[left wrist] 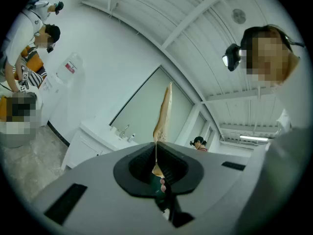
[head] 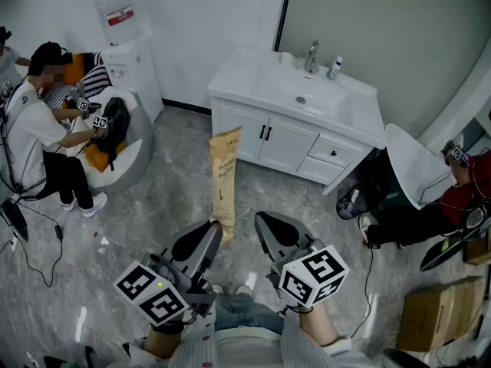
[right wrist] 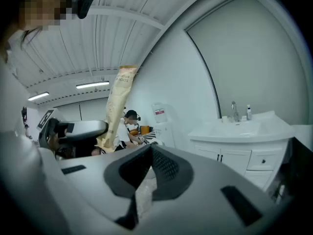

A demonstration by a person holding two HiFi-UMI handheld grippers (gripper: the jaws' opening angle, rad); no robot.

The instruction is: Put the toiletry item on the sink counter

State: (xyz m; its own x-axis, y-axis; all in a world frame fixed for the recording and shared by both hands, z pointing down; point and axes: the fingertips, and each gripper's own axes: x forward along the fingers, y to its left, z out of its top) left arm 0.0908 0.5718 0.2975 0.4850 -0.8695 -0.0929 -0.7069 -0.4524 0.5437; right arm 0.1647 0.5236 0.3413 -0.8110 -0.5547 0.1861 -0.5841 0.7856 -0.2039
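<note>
My head camera looks steeply down at the floor (head: 153,205), with the left gripper (head: 217,232) and right gripper (head: 265,222) close at the bottom edge and the sink cabinet (head: 295,129) well ahead. The left gripper view tilts up toward the ceiling (left wrist: 195,28); the right gripper view looks level. All three share the sink cabinet and the tall paper package (head: 225,176).

Nothing properly readable from here. The paper pouch (head: 225,173) has dark print running lengthwise, too small to make out. The water jug (head: 115,14) has a red-and-white label with blurred lettering. The marker cubes (head: 152,294) carry black-and-white square patterns only, no characters. The small bottle (head: 335,67) by the tap has an illegible label.
</note>
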